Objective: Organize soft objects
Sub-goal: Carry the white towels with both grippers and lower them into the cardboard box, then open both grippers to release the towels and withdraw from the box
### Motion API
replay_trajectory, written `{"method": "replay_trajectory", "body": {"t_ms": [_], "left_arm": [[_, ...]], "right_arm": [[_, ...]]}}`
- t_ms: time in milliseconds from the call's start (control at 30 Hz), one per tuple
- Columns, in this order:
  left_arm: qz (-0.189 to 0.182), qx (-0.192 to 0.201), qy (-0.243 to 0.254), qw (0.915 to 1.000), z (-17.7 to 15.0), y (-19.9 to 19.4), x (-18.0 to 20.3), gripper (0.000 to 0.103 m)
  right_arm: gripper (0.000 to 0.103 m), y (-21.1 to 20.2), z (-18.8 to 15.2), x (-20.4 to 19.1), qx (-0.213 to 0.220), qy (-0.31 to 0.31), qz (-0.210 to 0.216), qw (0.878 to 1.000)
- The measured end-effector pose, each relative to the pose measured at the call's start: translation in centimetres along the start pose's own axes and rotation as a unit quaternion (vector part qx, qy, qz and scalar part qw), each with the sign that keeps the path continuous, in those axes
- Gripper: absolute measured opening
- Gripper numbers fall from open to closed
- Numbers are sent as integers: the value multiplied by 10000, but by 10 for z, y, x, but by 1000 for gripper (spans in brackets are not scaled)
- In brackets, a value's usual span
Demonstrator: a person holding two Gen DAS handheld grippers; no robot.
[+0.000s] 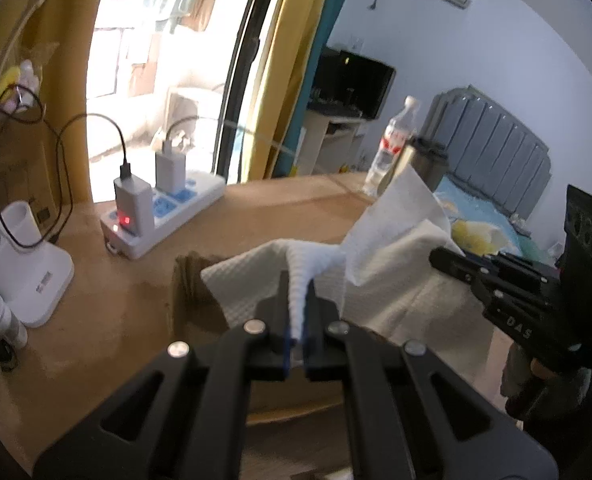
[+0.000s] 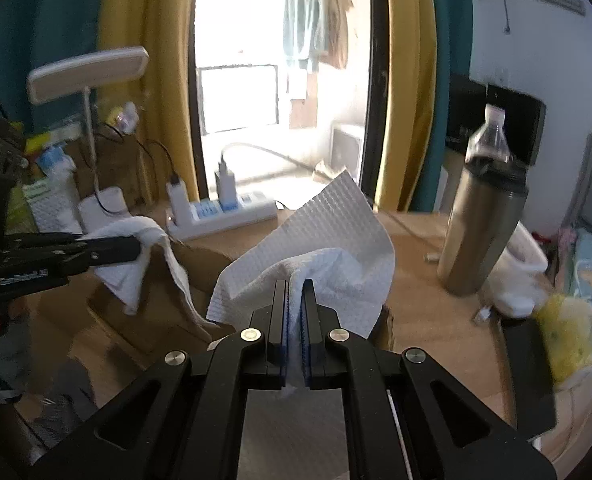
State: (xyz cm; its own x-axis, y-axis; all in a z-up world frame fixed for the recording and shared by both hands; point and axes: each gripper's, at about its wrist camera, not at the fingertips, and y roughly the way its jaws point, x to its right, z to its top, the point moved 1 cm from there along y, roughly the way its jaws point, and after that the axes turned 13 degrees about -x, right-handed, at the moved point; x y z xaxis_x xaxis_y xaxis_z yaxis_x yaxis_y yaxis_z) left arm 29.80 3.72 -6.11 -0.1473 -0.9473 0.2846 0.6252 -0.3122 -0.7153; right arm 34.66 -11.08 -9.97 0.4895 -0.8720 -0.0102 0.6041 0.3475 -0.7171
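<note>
Left gripper (image 1: 299,280), right gripper (image 2: 295,284) each clamped tight on white cloth (image 1: 395,280), frame centre; likely spreading it over cardboard box (image 1: 188,280).

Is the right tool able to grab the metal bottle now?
Probably not yet. The right tool is shut on the white cloth, so its fingers are full. The metal bottle stands uncovered on the table off to its right.
</note>
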Motion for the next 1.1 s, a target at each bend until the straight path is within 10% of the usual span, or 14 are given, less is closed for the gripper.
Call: {"method": "replay_trajectory", "body": {"t_ms": [600,733,867,1000,1100], "left_arm": [[383,-672,-166,9969,-17,30,-15,10],[426,-783,-130,9959,-22,31,-14,17],[420,-764,-174,9960,-25,27,-13,28],[397,-674,-161,9968,-26,18,-9,63],[314,-581,-163,9977,-29,11,-6,63]], "right_arm": [[6,49,-23,3,-1007,142,-204,9946],[34,42,-23,-1,-968,100,-113,9952],[45,29,-23,-5,-780,44,-143,9968],[50,15,-26,-8,-662,59,-157,9977],[52,4,-30,-8,-592,90,-161,9981]]}}
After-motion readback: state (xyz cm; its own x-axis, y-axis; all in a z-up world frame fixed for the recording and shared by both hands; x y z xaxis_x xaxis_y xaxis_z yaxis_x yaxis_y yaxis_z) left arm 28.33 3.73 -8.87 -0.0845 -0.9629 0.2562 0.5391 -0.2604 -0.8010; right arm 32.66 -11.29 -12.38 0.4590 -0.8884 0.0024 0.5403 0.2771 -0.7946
